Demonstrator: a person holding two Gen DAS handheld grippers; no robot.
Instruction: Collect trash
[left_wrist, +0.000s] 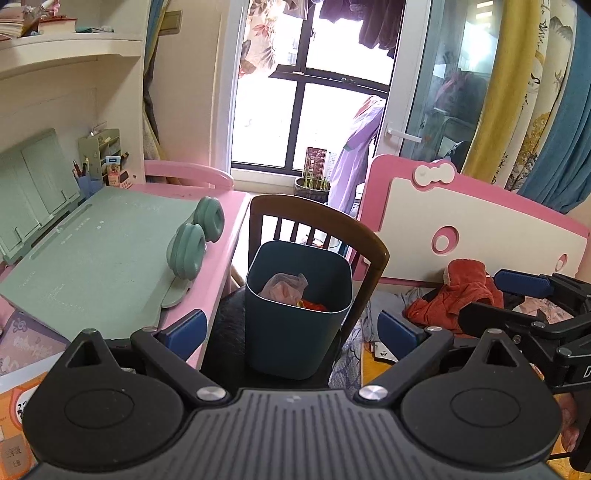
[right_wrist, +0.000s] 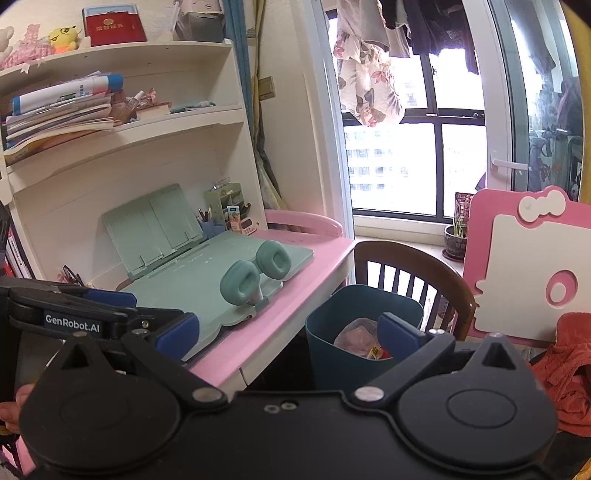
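Observation:
A dark teal trash bin (left_wrist: 295, 314) stands on a wooden chair (left_wrist: 369, 236) beside the pink desk (left_wrist: 221, 251). It holds a crumpled clear plastic bag (left_wrist: 284, 288) and red wrapper scraps (left_wrist: 314, 305). My left gripper (left_wrist: 291, 332) is open and empty, its blue pads either side of the bin, short of it. My right gripper (right_wrist: 288, 334) is open and empty, above and short of the bin (right_wrist: 362, 332). The right gripper also shows at the right edge of the left wrist view (left_wrist: 517, 291). The left gripper shows at the left of the right wrist view (right_wrist: 110, 306).
A green mat (left_wrist: 92, 258) with a teal roller-shaped object (left_wrist: 195, 236) lies on the desk. A green book stand (right_wrist: 155, 225) and pen holder (right_wrist: 210, 225) stand behind. A pink-and-white board (left_wrist: 472, 221) and red garment (left_wrist: 454, 295) are at the right. Books (left_wrist: 26, 354) lie at lower left.

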